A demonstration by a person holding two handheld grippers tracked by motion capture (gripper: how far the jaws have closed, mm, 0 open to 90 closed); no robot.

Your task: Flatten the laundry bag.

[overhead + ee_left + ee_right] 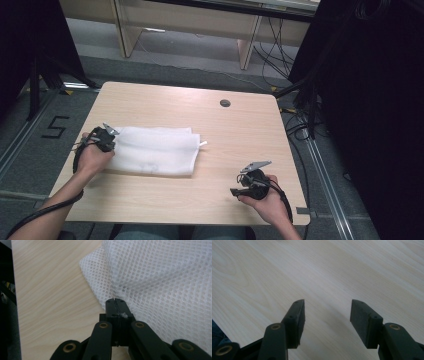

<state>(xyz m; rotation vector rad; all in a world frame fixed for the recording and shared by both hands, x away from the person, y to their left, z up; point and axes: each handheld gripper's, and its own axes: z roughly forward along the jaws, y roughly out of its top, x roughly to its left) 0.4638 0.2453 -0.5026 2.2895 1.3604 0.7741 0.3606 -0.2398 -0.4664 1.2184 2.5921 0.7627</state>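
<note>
A folded white mesh cloth (155, 150) lies on the left half of the wooden table (240, 130). My left gripper (113, 141) sits at the cloth's left edge. In the left gripper view its jaws (115, 300) are pressed together on the hem of the mesh cloth (160, 277), and a scrap of white shows between them. My right gripper (236, 184) hovers near the table's front right, well apart from the cloth. Seen in the right gripper view, it (327, 312) stands open over bare wood with nothing between its pads.
A round cable hole (225, 103) sits near the table's far edge. Black curtains (370, 100) hang at the right and far left, with cables on the floor beside them. A light wooden desk (200, 25) stands beyond the table.
</note>
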